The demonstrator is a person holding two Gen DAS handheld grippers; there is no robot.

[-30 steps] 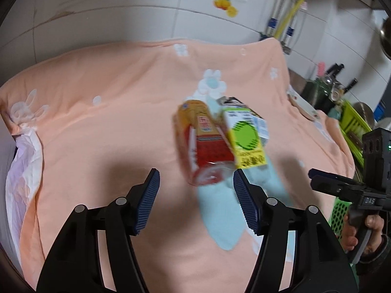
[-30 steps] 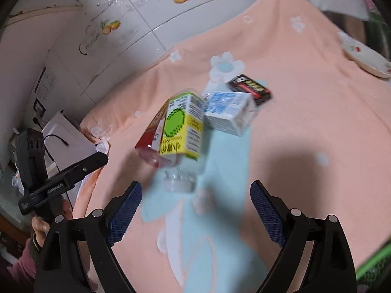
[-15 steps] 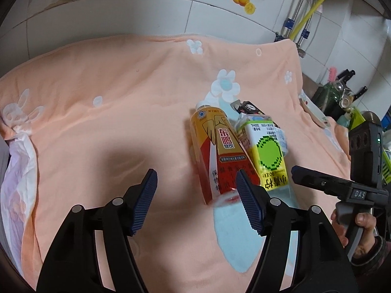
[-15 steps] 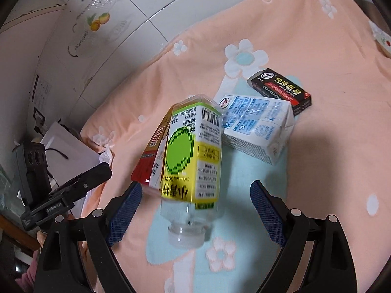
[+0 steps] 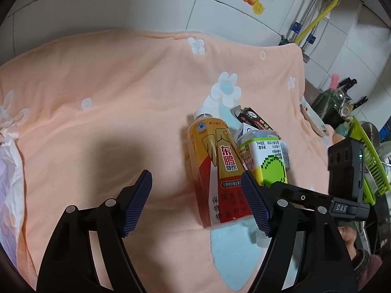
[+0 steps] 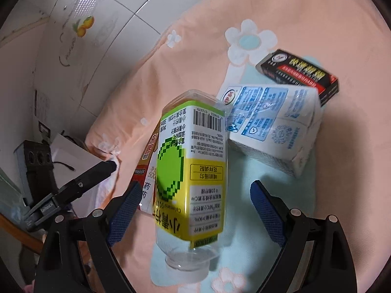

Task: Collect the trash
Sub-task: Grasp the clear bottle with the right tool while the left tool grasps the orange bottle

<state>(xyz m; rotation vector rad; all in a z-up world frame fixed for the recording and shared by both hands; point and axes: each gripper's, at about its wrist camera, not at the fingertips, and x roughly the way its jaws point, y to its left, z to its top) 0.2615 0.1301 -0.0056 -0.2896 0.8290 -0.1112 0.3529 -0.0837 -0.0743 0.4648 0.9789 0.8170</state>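
On the peach flowered cloth (image 5: 110, 92) lies an orange and red bottle (image 5: 215, 171), cap pointing away. Its near end sits between the fingers of my left gripper (image 5: 196, 204), close to the right finger; the jaws are opening and neither pad presses on it. A green and yellow bottle (image 6: 190, 171) lies beside it, neck toward me, between the wide fingers of my right gripper (image 6: 195, 211), untouched. Behind it rest a white and blue carton (image 6: 273, 127) and a black and red box (image 6: 300, 73).
A tiled wall (image 5: 146, 7) backs the cloth. Off the right edge stand a green dish rack (image 5: 366, 161), a knife block (image 5: 342, 92) and yellow hoses (image 5: 317, 17). A white dish (image 5: 315, 122) lies at the cloth's right edge, white paper (image 5: 7, 171) at its left.
Both grippers have come closer to the two bottles, which now look larger and lie between the fingers. The left jaws have spread wider.
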